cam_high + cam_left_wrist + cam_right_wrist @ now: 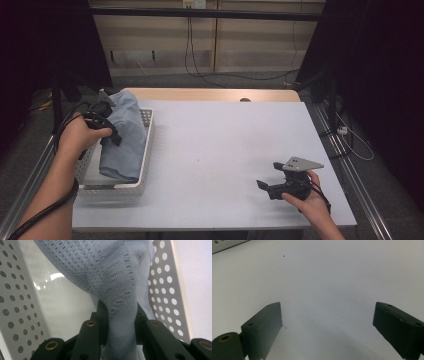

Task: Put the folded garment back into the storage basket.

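Cloth (122,135), pale blue knit, is pinched in the left gripper (121,322) above the perforated basket (146,150); lift straight up until its hem clears, the right gripper (277,180) waiting wide over the table (225,150).

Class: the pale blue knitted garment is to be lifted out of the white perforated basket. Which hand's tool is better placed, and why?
Left. The left tool is already clamped on the pale blue knitted garment above the white perforated basket. The right tool rests open on the table, well away from it.
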A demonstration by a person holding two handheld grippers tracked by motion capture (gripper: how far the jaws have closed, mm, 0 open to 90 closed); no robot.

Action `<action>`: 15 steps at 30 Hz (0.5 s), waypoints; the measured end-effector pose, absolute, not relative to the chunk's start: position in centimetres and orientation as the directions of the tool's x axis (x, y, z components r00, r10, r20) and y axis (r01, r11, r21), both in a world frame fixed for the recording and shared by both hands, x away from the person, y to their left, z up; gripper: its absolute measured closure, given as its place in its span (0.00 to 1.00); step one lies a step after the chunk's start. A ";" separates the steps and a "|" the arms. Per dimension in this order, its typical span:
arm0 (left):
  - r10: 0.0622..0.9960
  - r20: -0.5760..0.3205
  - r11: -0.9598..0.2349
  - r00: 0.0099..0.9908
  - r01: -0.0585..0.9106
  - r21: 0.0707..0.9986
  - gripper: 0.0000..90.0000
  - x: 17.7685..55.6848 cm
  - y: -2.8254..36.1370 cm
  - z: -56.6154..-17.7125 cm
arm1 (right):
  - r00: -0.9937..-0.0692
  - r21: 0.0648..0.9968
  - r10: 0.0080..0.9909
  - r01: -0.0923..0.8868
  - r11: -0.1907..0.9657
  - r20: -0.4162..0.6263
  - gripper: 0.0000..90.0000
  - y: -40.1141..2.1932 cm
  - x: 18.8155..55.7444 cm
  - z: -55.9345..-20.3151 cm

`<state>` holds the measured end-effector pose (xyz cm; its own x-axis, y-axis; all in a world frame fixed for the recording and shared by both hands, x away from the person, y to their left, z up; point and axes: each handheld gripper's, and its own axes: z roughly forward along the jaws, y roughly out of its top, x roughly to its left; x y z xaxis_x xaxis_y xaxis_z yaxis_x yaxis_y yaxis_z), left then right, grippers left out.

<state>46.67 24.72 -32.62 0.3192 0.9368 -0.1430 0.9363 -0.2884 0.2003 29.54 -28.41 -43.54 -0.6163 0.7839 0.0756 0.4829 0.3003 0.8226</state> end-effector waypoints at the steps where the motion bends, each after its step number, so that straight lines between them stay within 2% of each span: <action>1: 0.937 -0.143 -0.289 0.320 0.936 0.200 0.83 46.7 24.7 -32.7 | -0.617 0.823 0.784 0.483 0.301 0.075 0.09 -28.4 29.5 -43.5; 15: 0.937 -0.139 -0.291 0.320 0.937 0.195 0.83 46.6 24.6 -32.8 | -0.619 0.821 0.781 0.483 0.304 0.075 0.09 -28.3 29.5 -43.6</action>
